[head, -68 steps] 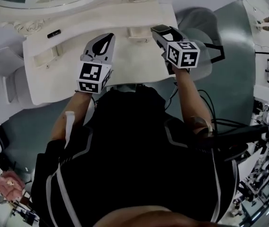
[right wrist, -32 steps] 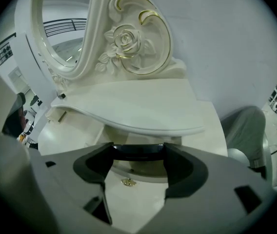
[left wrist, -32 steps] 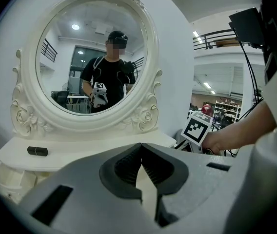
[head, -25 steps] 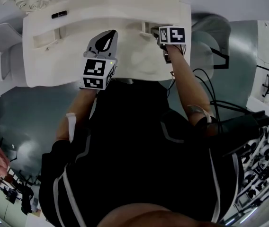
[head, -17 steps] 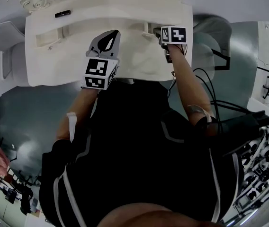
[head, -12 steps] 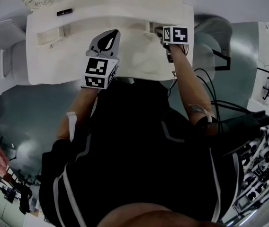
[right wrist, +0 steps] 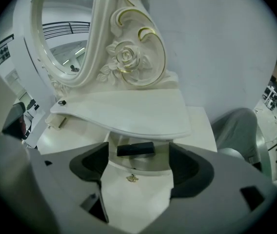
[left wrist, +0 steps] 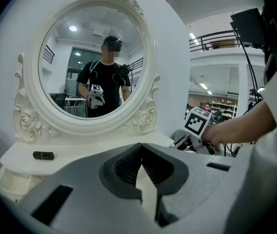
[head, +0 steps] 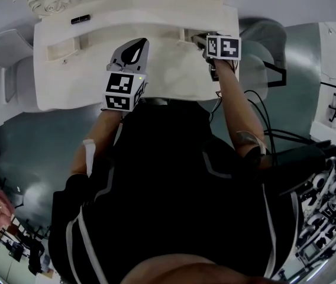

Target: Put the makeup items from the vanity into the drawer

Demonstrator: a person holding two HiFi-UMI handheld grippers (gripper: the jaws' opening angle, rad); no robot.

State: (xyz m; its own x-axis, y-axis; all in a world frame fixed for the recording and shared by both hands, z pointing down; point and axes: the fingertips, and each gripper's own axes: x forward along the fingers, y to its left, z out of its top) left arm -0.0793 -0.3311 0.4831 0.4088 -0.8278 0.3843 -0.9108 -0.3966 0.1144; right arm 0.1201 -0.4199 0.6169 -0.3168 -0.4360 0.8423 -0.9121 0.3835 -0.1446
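Right gripper (right wrist: 137, 165): we see its jaws opening wide, with the black makeup tube (right wrist: 135, 149) lying untouched between them in the open drawer (right wrist: 143, 191). Left gripper (left wrist: 141, 164) is closed on nothing. Another black tube (left wrist: 43, 155) sits on the vanity shelf (left wrist: 85, 152).

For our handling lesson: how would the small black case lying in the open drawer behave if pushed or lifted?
The black case looks rigid and small, so probably light. Its sides look flat, so it likely slides, not rolls, in the drawer.
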